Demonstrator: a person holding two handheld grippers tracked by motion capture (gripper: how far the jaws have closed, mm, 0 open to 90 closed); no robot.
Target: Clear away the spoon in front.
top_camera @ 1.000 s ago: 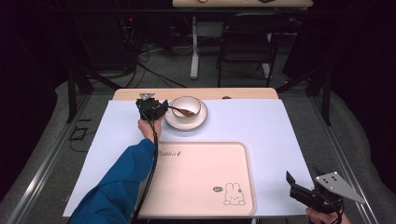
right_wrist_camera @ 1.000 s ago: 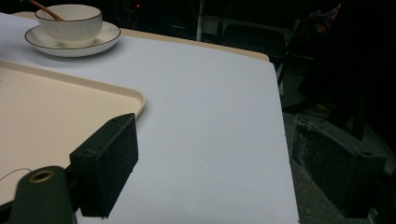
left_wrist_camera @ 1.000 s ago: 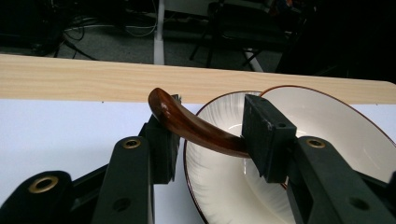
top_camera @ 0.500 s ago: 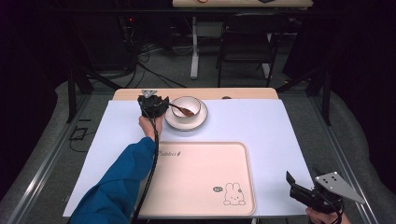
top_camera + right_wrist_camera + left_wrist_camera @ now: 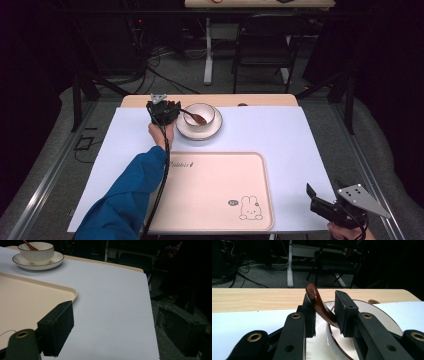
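Observation:
A white ribbed bowl [image 5: 200, 114] stands on a white saucer [image 5: 201, 132] at the far side of the table. A dark brown wooden spoon [image 5: 194, 117] rests in it, handle sticking out to the left. My left gripper [image 5: 172, 111] is at that handle. In the left gripper view the spoon handle [image 5: 318, 302] slants up between the two jaws of the left gripper [image 5: 325, 312], which have just been closing; a gap still shows beside the handle. My right gripper [image 5: 312, 197] rests at the table's near right corner, and the right gripper [image 5: 117, 327] is open and holds nothing.
A beige tray [image 5: 215, 195] with a rabbit print lies near the front on the pale mat [image 5: 280, 135]; the right gripper view shows the tray [image 5: 30, 297] and the bowl [image 5: 36, 252]. The wooden table edge [image 5: 260, 100] runs behind the bowl. A chair [image 5: 265, 40] stands beyond.
The left gripper's jaws have narrowed around the spoon handle, and the hand barely shifted. The right gripper, bowl and tray stayed where they were.

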